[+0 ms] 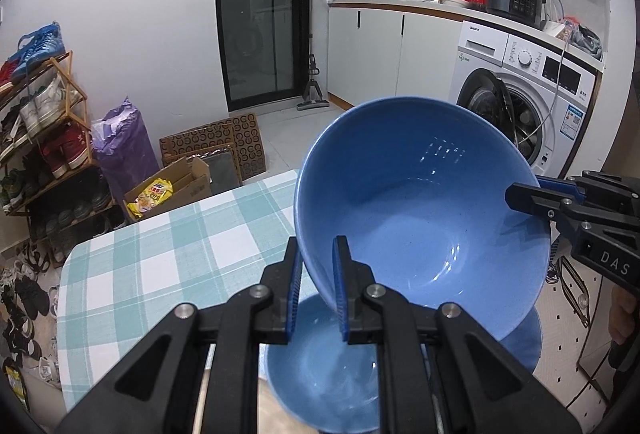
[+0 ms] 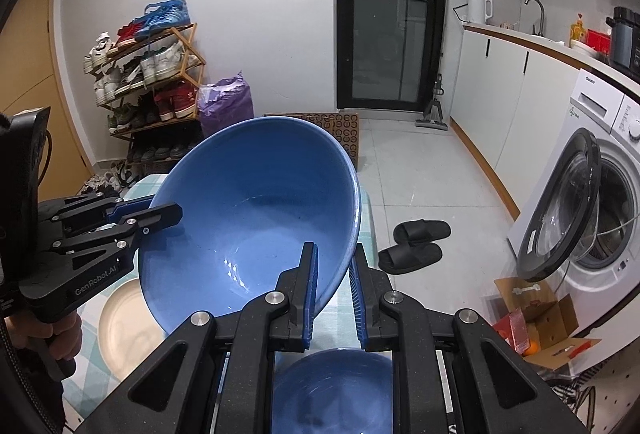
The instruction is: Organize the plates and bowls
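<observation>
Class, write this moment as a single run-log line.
left gripper: shut on large blue bowl | right gripper: shut on same rim | second blue bowl: below

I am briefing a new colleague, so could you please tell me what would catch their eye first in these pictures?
A large blue bowl fills the centre, tilted in mid-air, with the left gripper and right gripper each clamped on its rim. A second blue bowl sits right below it, and a washing machine with its door open stands behind.

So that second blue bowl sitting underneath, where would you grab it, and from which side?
By its rim, from above. The lower blue bowl sits upright and open, so its thin edge is free for one finger inside and one outside. That is how the left gripper and right gripper each pinch the raised blue bowl. I'd move that raised bowl aside first.
</observation>
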The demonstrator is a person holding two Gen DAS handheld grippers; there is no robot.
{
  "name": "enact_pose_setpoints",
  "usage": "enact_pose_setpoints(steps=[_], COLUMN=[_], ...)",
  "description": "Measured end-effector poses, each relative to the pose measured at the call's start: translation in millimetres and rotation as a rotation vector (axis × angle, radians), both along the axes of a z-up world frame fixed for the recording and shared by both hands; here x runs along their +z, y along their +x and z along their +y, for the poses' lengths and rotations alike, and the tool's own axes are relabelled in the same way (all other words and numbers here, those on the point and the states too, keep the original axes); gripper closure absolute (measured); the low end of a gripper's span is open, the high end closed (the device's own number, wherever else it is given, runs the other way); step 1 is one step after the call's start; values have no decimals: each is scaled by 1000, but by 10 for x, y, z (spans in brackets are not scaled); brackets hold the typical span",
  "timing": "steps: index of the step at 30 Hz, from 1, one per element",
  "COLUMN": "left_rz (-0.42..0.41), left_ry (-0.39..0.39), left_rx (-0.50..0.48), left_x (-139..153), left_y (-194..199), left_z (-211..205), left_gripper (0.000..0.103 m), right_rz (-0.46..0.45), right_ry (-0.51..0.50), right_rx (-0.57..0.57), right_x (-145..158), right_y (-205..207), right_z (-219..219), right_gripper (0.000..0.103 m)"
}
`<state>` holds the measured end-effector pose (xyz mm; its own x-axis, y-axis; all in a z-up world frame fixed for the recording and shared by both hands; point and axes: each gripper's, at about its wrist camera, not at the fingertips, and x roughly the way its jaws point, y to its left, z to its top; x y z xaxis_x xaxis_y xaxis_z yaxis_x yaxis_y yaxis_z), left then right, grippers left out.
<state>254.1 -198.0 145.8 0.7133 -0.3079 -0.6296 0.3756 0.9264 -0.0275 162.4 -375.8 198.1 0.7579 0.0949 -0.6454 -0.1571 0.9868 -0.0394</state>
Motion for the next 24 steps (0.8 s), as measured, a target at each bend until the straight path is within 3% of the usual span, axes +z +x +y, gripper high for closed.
enact_pose_setpoints(steps=[24], left_rz=[43], left_ry=[-11], left_rx=[74], left_x=[-327], left_y=[-405], left_z=[509], left_gripper=[90], right_rz=[76], right_ry=[6], right_rx=[84], right_x=[-425], right_y=[-196], right_z=[563], right_gripper=[87])
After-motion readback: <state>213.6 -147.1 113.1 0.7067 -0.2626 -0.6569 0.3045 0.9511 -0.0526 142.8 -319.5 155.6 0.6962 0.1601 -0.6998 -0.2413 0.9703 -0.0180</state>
